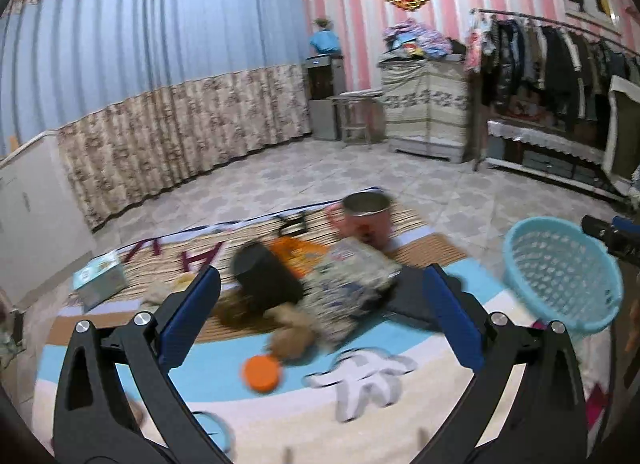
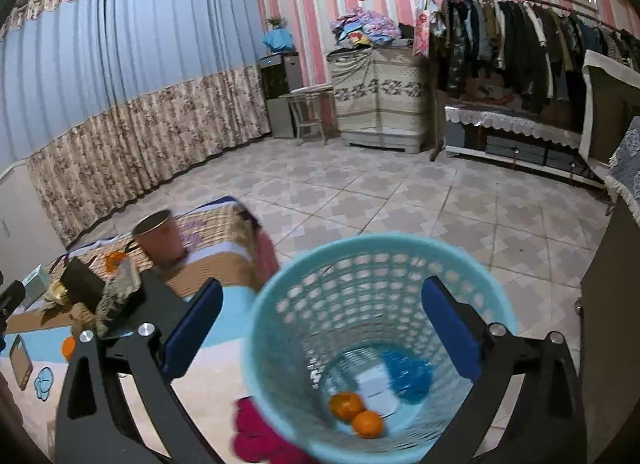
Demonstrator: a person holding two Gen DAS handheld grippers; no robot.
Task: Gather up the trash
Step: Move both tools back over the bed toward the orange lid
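Pink-striped walls, blue curtains and a tiled floor frame the room; we work over a bed spread with a cartoon-print blanket [image 1: 400,416] and a woven mat [image 1: 240,232].

Left hand-held gripper [image 1: 320,304]: jaws at full spread, nothing between the pads. It points down at a blurred heap of litter on the mat: a crumpled printed wrapper [image 1: 352,288], a black cylinder [image 1: 264,280], brownish scraps [image 1: 292,338]. An orange lid [image 1: 262,372] lies apart on the blanket, nearer the camera. A pink metal-lined cup [image 1: 366,219] stands behind the heap, and a small box [image 1: 100,278] sits at the far left; whether either counts as trash we cannot tell.

Right hand-held gripper [image 2: 328,328]: also wide open and empty, held above the mouth of the light-blue basket [image 2: 280,344]. The basket leans with its opening toward us, likely so drops go in easily. Inside: two orange fruits [image 2: 356,414], a white piece [image 2: 376,388] and something blue [image 2: 412,378].

Judgement: collecting is underway, with the heap left. Left looks placed for the next pick; the wrapper is the nearest target, being light and easy to crush.
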